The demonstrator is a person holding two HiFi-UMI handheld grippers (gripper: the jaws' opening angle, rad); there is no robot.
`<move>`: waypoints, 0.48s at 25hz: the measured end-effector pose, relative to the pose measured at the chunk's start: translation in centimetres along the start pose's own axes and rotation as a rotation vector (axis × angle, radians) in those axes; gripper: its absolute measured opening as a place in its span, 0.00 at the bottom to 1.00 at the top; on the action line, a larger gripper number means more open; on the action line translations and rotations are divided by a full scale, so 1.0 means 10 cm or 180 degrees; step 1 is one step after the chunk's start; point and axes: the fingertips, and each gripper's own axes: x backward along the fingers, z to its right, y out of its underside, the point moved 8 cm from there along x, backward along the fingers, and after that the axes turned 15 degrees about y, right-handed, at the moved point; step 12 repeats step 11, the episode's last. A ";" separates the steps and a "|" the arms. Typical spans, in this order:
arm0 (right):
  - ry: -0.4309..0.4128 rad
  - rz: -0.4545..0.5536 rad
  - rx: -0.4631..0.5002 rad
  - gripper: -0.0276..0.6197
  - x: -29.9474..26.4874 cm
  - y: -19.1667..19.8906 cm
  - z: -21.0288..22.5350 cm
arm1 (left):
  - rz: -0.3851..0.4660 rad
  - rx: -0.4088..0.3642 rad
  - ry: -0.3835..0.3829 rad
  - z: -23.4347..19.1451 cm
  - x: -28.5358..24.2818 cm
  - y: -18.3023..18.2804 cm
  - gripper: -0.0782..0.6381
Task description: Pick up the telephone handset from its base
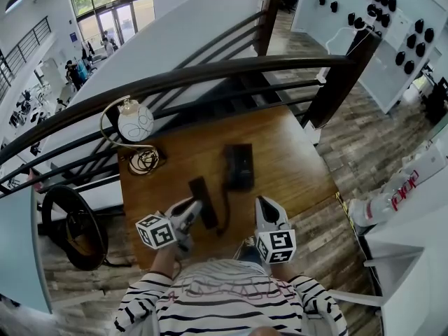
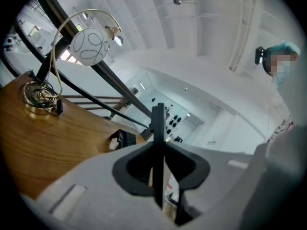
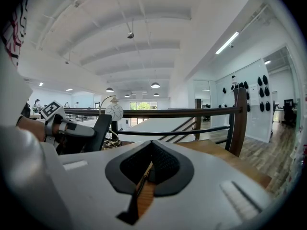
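Observation:
The black telephone base sits in the middle of the wooden table. Left of the base, the black handset is off its cradle, and a dark cord still joins the two. My left gripper is shut on the handset near its near end. In the left gripper view the handset stands edge-on between the pads of that gripper, with the base beyond it. My right gripper rests at the table's near edge, right of the cord, shut and empty. The right gripper view shows the handset at left.
A lamp with a white globe and a brass foot stands at the table's far left corner. A black railing runs close behind the table, with a dark post at its far right corner.

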 end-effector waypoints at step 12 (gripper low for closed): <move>0.0016 -0.0054 0.0004 0.04 -0.07 0.00 0.12 | -0.0036 0.0048 -0.0022 -0.06 -0.13 -0.01 0.21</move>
